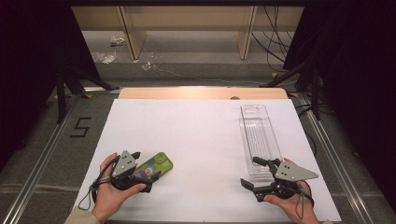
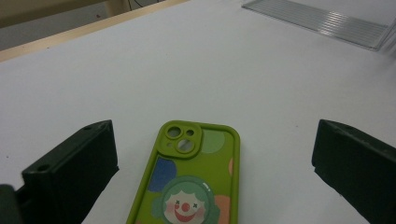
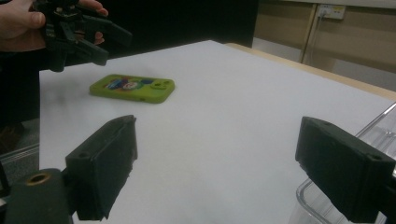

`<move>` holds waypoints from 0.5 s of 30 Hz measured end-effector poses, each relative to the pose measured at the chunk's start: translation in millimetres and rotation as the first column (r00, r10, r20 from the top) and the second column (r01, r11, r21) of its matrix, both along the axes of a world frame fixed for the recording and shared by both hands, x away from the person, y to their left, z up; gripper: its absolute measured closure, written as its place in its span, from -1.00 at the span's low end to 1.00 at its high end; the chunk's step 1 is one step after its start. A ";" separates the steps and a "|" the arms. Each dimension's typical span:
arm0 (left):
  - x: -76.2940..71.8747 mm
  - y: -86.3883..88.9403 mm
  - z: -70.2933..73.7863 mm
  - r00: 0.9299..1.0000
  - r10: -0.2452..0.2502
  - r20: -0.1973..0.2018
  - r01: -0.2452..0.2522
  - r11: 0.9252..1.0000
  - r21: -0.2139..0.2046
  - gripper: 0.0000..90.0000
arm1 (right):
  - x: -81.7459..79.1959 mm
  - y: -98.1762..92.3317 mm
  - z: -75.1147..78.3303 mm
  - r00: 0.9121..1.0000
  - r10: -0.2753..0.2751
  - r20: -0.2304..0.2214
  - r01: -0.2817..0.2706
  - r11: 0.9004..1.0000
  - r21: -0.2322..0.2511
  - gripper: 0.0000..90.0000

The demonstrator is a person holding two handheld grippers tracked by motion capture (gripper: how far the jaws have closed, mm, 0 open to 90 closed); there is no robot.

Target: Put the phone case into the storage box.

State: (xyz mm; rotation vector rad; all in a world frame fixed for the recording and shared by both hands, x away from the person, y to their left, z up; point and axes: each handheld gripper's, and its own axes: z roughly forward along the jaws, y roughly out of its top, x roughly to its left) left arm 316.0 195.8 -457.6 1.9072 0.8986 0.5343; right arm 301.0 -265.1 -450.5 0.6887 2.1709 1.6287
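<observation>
Green phone [image 2: 191,179], lower centre, flat on white surface [image 1: 201,140]. Left hand-held gripper [image 2: 210,163]: spread, straddling phone, touching nothing. Right hand-held gripper [image 3: 215,163]: spread, empty. Advised: lower squarely, pinch long edges.

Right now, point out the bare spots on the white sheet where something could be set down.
The widest free patch lies between the green phone and the clear tray, running back to the wooden table edge. The far left of the sheet is bare too. It is crowded near the left gripper and right gripper.
</observation>
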 end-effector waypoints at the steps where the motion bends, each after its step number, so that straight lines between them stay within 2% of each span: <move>1: 0.1 0.4 0.0 1.000 0.002 0.000 -0.002 1.000 0.000 -1.00 | -0.1 0.0 0.0 1.000 0.000 0.002 0.000 1.000 -0.002 -0.69; 5: 0.3 0.8 0.1 1.000 0.002 -0.001 -0.002 1.000 0.003 -1.00 | -0.5 0.4 0.1 1.000 0.001 0.002 -0.001 1.000 -0.003 -0.69; 15: 4.1 3.5 -2.2 0.999 0.008 -0.045 -0.006 0.999 0.037 -1.00 | -0.9 1.4 0.0 1.000 0.000 0.000 0.000 1.000 -0.011 -0.69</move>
